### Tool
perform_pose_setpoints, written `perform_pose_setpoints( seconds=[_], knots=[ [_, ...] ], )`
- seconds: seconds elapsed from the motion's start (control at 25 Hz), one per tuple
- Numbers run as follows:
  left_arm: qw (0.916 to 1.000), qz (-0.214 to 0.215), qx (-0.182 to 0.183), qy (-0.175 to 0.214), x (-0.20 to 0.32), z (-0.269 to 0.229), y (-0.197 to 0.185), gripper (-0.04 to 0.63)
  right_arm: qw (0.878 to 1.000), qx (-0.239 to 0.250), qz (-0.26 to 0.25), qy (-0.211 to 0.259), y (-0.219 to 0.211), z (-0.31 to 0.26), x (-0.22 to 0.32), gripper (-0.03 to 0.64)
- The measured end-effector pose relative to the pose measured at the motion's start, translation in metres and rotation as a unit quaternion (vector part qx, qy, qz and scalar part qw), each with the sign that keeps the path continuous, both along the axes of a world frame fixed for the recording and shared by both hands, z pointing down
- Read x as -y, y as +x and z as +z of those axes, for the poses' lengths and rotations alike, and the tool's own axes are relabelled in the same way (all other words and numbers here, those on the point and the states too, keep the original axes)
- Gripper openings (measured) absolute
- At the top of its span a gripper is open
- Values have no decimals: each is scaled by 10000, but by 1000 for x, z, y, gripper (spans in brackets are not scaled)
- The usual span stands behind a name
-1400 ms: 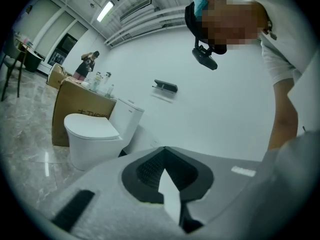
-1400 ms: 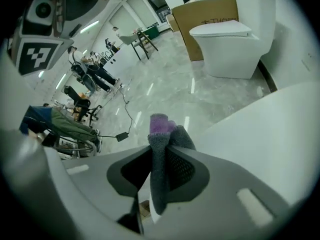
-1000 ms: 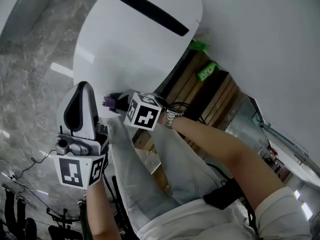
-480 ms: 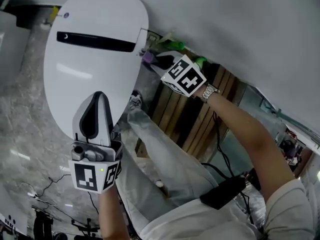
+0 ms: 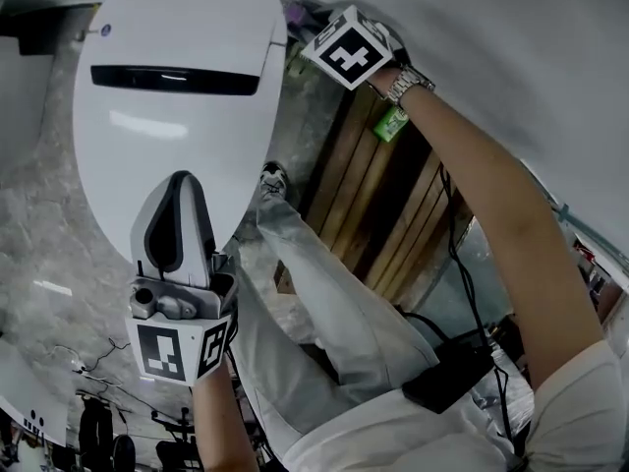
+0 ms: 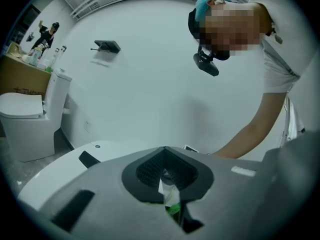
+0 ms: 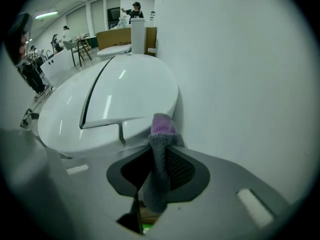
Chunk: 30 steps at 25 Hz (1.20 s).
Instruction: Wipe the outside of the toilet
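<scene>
Head view, steeply downward: glossy white toilet with closed oval lid (image 5: 177, 116) filling the 10-to-12 o'clock sector, front end toward 7 o'clock, rear end against a plain white wall (image 5: 511, 57). Right gripper (image 5: 295, 13) at 12 o'clock, reaching to the rear corner of the lid beside the wall, jaws clamped tight on a grey knitted cloth with purple tip (image 7: 161, 149). In the right gripper view, only a short tuft of cloth beyond the jaws, pointing at the narrow gap between lid and wall; contact with the porcelain not possible to confirm. Left gripper (image 5: 182, 190) at 7 o'clock, hanging over the front end of the lid, jaws drawn together on nothing and seemingly idle. Brown slatted wooden pallet (image 5: 393, 205) at 3 o'clock, beside the toilet. Likely risks, as a judgement: hard jaw tips scraping the glaze because so little cloth protrudes; cloth dragged out of the grip if snagged in the tight gap; rear surfaces left unwiped through light or missing contact.
</scene>
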<state>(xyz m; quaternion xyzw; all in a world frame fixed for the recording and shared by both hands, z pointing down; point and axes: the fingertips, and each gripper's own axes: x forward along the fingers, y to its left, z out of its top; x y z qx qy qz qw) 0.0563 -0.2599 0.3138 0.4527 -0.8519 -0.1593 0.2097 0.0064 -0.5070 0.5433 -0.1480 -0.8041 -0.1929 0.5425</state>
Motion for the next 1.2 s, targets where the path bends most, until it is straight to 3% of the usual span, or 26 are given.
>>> perform_pose_setpoints(
  seconds=[0.2,0.48,0.96,1.2],
  knots=[
    [10000,-19,-71,-43,-13,12,0,3,9990,62,-393,190,4,8,-17,78],
    [9997,16,-134,191,-42,16,1,3,9998,14,-97,196,36,7,-41,80],
    [9961,845,-189,160,-153,27,21,3,9958,-226,717,521,109,13,-121,81],
    [9906,1348,-188,109,-201,29,28,3,9907,-420,1209,466,160,23,-176,81]
  ],
)
